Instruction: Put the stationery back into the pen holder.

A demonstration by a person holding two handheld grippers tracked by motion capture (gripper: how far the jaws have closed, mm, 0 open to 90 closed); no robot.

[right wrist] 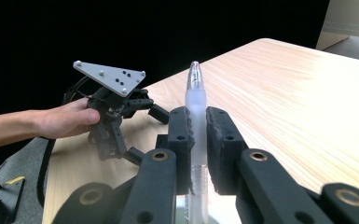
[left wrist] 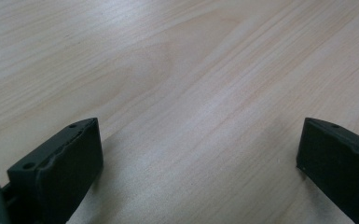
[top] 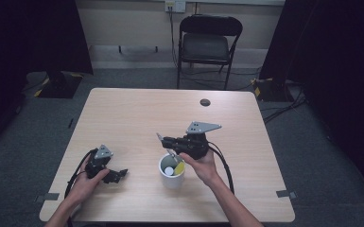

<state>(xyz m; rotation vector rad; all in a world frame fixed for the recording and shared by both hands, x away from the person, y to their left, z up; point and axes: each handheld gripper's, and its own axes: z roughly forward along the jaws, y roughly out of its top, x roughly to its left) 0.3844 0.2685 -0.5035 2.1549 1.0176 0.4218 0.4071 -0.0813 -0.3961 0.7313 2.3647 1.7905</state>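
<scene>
Left gripper (top: 118, 175), held in the person's left hand (top: 89, 182), rests low on the counter (top: 132, 118); in the left gripper view its two black jaws stand wide apart with only bare light wood grain between them. The grey three-cornered plate (top: 103, 152) sits on top of its body, and its cable trails back toward the near counter edge.

Well to its right stands the white cup (top: 172, 176), upright on the counter, with a yellow item (top: 180, 167) and a white round-ended item (top: 169, 171) standing inside it.

Right gripper (top: 160, 139), held in the right hand (top: 201, 163), hangs just above and behind the cup's rim, pointing toward the left gripper. Its jaws are clamped on a pen (right wrist: 196, 100) with a frosted translucent barrel: in the right gripper view the pen stands between the two pads, its clear tip rising beyond the jaw ends and its lower barrel running down past them. In the high view the pen's lower end slants toward the cup's mouth; whether it touches the rim cannot be told.
</scene>
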